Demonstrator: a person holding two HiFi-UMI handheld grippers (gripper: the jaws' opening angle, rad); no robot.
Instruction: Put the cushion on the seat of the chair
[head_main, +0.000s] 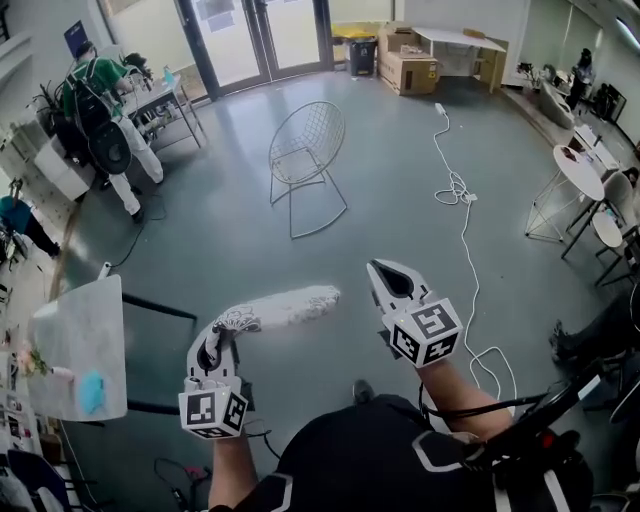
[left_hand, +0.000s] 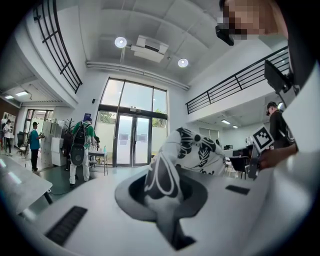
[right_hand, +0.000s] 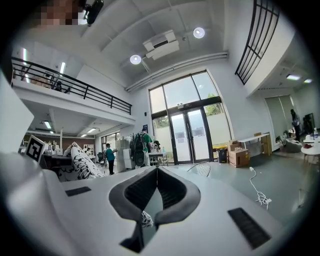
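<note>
Clamping cushion (head_main: 285, 305), left tongs (head_main: 222, 328); right tongs (head_main: 374, 266) seemingly closed.

Bare floor (head_main: 230, 250) lies open up to the chair (head_main: 306, 148); a cable (head_main: 455, 188) trails right, a desk (head_main: 85, 335) stands left.

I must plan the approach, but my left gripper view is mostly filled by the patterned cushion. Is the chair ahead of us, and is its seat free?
Observer: Yes. The wire chair stands ahead on the open floor, and its seat is bare.
Operator: Does something lie near the way to it?
Observer: A white cable runs along the floor, right of the chair in the head view, apart from it.
Operator: How does the cushion sit in my tool?
Observer: The left tool pinches one end; the rest of the cushion reaches sideways toward the right tool.
</note>
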